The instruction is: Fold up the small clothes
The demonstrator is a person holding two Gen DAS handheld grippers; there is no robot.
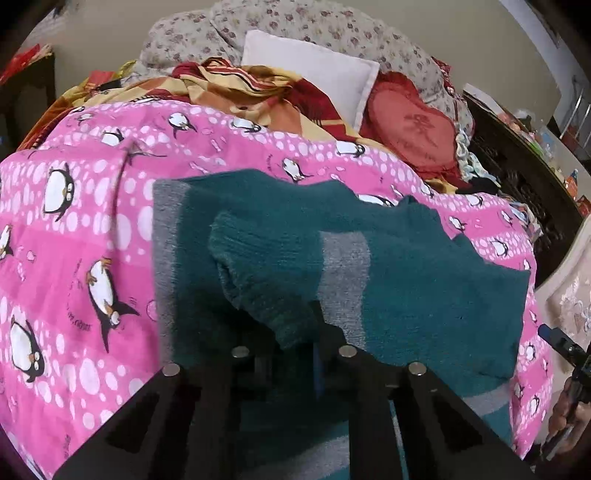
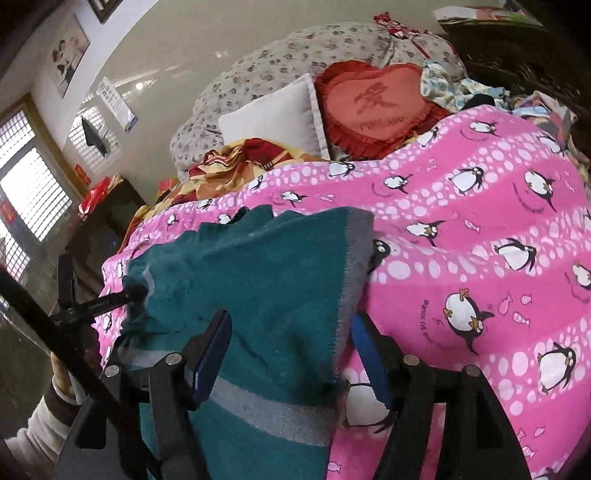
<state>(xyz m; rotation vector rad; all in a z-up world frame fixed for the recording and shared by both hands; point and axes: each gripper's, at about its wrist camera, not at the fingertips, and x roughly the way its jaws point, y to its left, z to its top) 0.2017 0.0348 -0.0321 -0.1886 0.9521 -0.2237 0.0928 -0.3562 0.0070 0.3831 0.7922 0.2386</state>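
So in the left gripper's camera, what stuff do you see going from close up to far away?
Left gripper → teal sweater → pink penguin blanket → red and yellow striped cloth → white pillow → flowery quilt.

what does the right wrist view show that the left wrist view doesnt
Only the right wrist view: windows, a wall poster, and the right gripper open astride the teal sweater.
Only the left wrist view: the left gripper shut on the sweater's ribbed cuff.
Both: the sweater, pink penguin blanket, red heart cushion, white pillow.
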